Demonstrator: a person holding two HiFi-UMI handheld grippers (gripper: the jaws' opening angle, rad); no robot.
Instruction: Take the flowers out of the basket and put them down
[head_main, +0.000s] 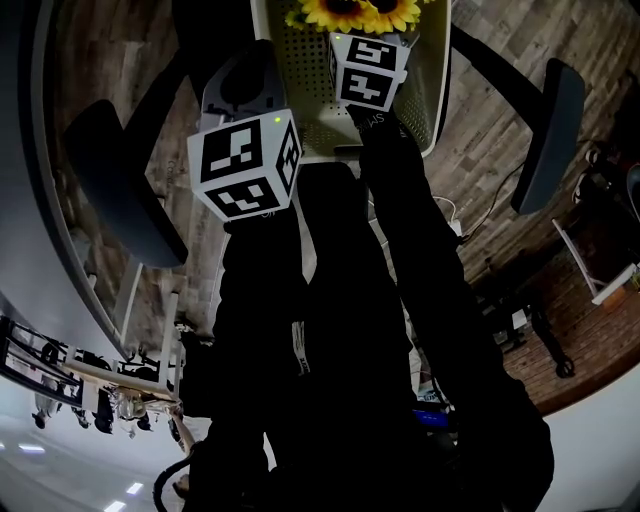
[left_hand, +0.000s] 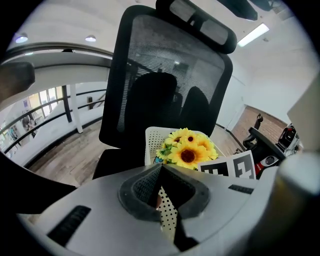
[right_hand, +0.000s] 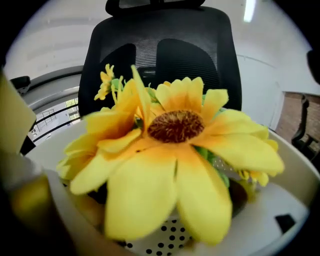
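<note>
**Status: basket clamped, flowers not yet lifted**

Reference landmark: the white perforated basket (head_main: 300, 100), which rests on the seat of a black office chair (head_main: 120, 180). There is no table in any view.

1. Left of the basket: the left hand-held gripper (head_main: 250, 80) meets the basket's left rim. In the left gripper view its jaws are clenched on a strip of the perforated basket (left_hand: 152, 142) wall, which stands pinched between them. Its marker cube (head_main: 245, 165) sits nearer the person than the basket, on a dark sleeve (head_main: 260, 300).

2. Inside the basket: the flowers (head_main: 360, 12), a bunch of yellow sunflowers with dark centres, stand at the far end of the basket, toward the chair's mesh backrest (left_hand: 170, 75). In the left gripper view the flowers (left_hand: 189, 150) rise above the rim, in front of that backrest.

3. Right part of the basket: the right hand-held gripper (head_main: 366, 42) reaches over the basket interior, just short of the flowers. In the right gripper view its jaws stand released and spread wide, one at each lower corner. One large flower head (right_hand: 175, 150) fills the space above and between them, with the basket's perforated floor (right_hand: 165, 237) showing below the petals. The petals cover the jaw tips.

4. Right of the basket: the chair's right armrest (head_main: 548, 130) stands well apart from the basket.
</note>
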